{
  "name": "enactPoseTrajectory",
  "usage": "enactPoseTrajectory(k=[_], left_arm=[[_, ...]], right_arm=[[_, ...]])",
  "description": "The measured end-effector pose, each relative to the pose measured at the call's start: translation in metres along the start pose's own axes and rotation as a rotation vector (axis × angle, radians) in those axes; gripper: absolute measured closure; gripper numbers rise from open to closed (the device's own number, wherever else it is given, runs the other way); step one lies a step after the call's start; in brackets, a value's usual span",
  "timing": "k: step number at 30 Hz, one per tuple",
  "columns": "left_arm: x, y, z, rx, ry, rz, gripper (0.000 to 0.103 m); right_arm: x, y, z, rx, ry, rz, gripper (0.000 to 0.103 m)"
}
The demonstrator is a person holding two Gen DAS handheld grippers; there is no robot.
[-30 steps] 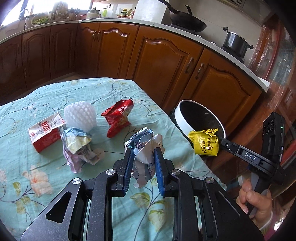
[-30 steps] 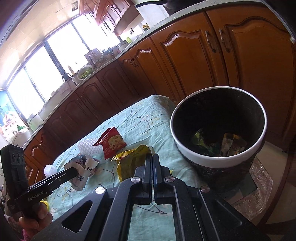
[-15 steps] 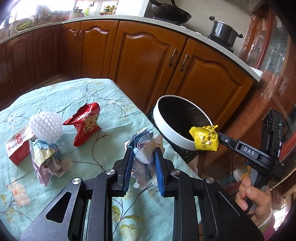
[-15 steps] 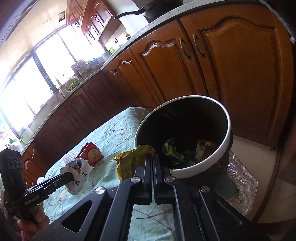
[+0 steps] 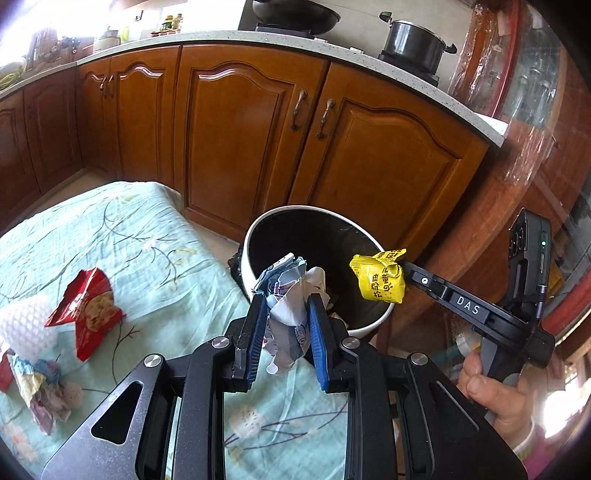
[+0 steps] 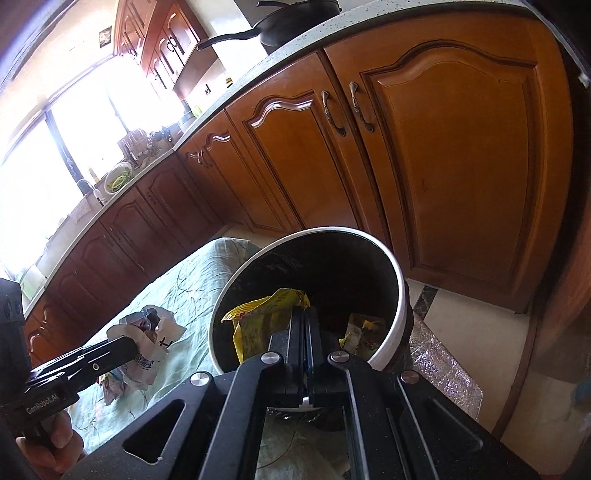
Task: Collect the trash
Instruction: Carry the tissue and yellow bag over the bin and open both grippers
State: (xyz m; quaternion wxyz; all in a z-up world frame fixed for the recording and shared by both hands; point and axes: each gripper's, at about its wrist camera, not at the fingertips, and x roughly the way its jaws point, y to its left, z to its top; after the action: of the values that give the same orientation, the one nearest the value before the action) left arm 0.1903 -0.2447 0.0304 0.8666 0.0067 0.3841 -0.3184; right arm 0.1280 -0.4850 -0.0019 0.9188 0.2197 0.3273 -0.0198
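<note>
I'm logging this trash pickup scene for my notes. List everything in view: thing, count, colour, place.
Round trash bin: one, white rim, black inside, beside table; wrappers inside.
Yellow snack packet: one, in right gripper, over bin.
Crumpled paper wad: one, white-blue, in left gripper.
Red snack bag: one, on tablecloth.
White foam net: one, left of red bag.
Crumpled pastel wrapper: one, tablecloth's left edge.
Floral tablecloth: one, pale green.
Wooden cabinets: brown, behind.
Wok, pot: black, on counter.
Left gripper, right gripper: black, both hand-held.
</note>
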Motion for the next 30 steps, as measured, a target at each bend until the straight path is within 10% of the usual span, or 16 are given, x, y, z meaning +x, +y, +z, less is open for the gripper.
enactPoseTrajectory(k=[15,20,30], left_arm=[[0.069,-0.028,0.026,0.066,0.092,0.015,0.081],[0.076,-0.03,0.024,0.052,0.114,0.011,0.061],[0.06,-0.017,0.013,0.001,0.09,-0.014,0.043]], right_arm=[[0.024,-0.016,0.014,-0.021,0.038,-0.053,0.1],[0.026,-0.024,0.019,0.005,0.038,-0.054,0.093],[0.007,-0.026,0.005,0.081,-0.026,0.013,0.029]])
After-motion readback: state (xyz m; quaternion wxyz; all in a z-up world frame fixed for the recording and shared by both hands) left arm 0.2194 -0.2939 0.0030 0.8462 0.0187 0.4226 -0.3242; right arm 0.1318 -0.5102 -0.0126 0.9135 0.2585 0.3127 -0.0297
